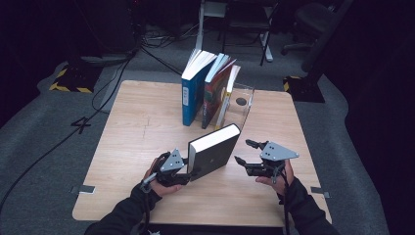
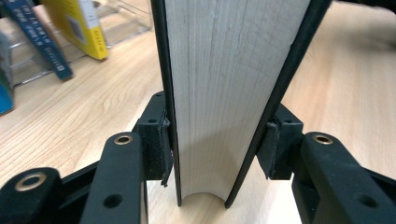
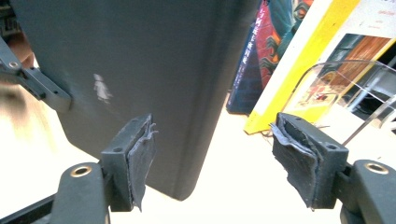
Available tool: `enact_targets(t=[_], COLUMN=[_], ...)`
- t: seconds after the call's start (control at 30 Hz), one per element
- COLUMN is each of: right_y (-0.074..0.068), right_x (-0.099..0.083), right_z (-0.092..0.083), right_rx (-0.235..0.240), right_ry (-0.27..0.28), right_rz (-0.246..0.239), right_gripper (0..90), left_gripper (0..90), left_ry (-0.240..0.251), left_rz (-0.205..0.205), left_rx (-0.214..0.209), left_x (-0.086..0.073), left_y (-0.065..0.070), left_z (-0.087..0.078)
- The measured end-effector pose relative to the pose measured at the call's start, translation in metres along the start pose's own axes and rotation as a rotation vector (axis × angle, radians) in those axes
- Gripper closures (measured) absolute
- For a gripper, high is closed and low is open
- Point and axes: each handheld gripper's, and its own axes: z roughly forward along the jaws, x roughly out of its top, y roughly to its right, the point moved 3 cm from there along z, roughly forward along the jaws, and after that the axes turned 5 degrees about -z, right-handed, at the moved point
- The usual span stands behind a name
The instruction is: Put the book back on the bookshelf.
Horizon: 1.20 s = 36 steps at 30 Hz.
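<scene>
Now your left gripper point(image 2: 217, 149) is clamped on the thick black hardcover book point(image 1: 214, 152), its pads pressed against both covers at the page-edge end, and the book stands upright on the wooden table point(image 1: 137, 147), just in front of the clear acrylic book stand point(image 1: 243, 105) with its row of leaning books point(image 1: 208, 90). Your right gripper point(image 1: 243, 152) waits just right of the hardcover, jaws apart; one pad seems near the cover, though contact is hard to judge.

Both forearms reach in over the near table edge

The left gripper point(image 1: 188, 169) has its jaws clamped across a black book point(image 1: 214, 152), pads pressing both covers. The right gripper point(image 1: 247, 154) is level, pointing left, its jaws standing apart with nothing between them.
</scene>
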Motion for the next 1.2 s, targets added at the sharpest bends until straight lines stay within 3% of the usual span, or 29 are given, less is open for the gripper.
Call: enact_targets(t=[0.13,0.37,0.57,0.77,0.9,1.0,1.07,1.13,1.2], right_y=[-0.004,-0.015,-0.028,-0.036,-0.036,-0.036,-0.038,-0.037,-0.036], right_x=[0.001,0.006,0.012,0.016,0.017,0.018,0.021,0.027,0.031], right_z=[0.002,0.010,0.016,0.025,0.025,0.019,0.011,0.002,-0.003], right_rx=[0.028,0.097,0.217,0.307,0.310,0.307,0.290,0.275,0.283], right_ry=[0.006,0.013,0.012,0.047,0.049,0.038,0.022,0.045,0.070], right_rz=[-0.018,-0.036,-0.083,-0.082,-0.081,-0.095,-0.121,-0.141,-0.121], right_gripper=[29.9,28.9,24.9,33.5,36.3,40.2,42.9,45.4,46.2], left_gripper=[53.2,53.1,52.4,53.1,52.1,49.1,46.5,43.4,43.4], left_ry=[0.007,-0.012,-0.026,-0.028,-0.028,-0.033,-0.024,-0.024,-0.024], left_rz=[-0.026,0.000,0.020,0.061,0.047,0.055,0.027,0.019,0.012], left_rx=[-0.042,-0.120,-0.184,-0.166,-0.150,-0.104,-0.079,-0.067,-0.046], left_x=[-0.004,-0.011,-0.015,-0.015,-0.014,-0.014,-0.015,-0.015,-0.015], left_y=[-0.002,0.003,0.006,0.006,0.004,0.002,-0.001,-0.003,-0.004], left_z=[-0.007,-0.020,-0.028,-0.028,-0.027,-0.027,-0.027,-0.026,-0.026])
